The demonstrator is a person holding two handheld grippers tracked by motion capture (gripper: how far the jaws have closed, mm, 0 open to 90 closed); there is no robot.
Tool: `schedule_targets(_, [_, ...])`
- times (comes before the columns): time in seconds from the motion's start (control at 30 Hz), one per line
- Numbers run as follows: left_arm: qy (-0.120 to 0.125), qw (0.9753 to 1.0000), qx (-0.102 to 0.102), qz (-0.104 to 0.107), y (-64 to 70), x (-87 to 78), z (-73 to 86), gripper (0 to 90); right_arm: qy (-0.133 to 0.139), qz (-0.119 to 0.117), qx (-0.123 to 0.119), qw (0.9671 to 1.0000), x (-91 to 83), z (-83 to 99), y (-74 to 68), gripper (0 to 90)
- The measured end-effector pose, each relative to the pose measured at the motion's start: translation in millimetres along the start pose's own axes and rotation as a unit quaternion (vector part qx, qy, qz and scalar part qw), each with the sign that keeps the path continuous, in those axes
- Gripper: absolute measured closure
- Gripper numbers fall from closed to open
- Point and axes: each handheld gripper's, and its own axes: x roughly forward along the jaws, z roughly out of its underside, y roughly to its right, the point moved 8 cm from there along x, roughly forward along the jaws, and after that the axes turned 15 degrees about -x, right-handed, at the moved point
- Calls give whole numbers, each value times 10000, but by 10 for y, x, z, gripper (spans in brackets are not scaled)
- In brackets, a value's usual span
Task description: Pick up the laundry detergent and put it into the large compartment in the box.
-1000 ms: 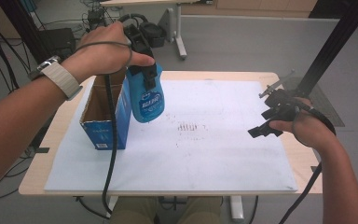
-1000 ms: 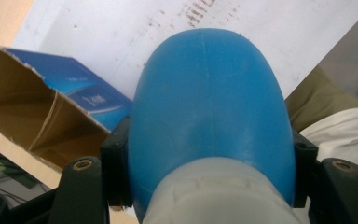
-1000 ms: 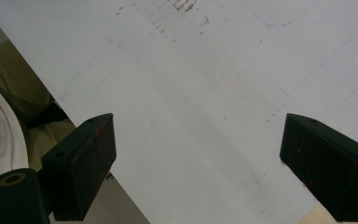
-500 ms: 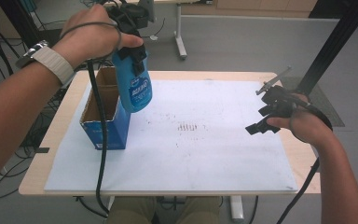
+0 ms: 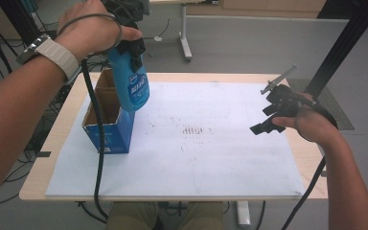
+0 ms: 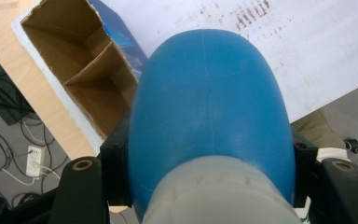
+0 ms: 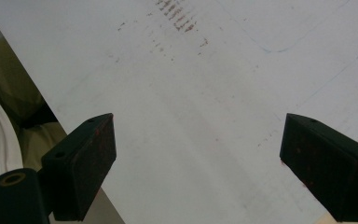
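Left tool (image 5: 130, 45) pinching blue bottle (image 5: 132, 88) by its upper body, hanging above the open carton (image 5: 106, 125) at the surface's (image 5: 230, 76) left edge. Right tool (image 5: 273, 115) spread, idle. Best lowered upright, centred over one compartment — bottle's base hidden, cap cut off.

Wooden table (image 5: 67, 125) w/ white sheet (image 5: 230, 163) (brown-stained mid), open blue cardboard box (image 5: 106, 125) at left.
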Motion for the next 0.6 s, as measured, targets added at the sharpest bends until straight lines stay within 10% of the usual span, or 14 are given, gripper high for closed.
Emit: schedule_targets(0.6, [92,9971,-754,-39,-258,-219,14,379,64,-74,-188,9998,49,-74,104,106])
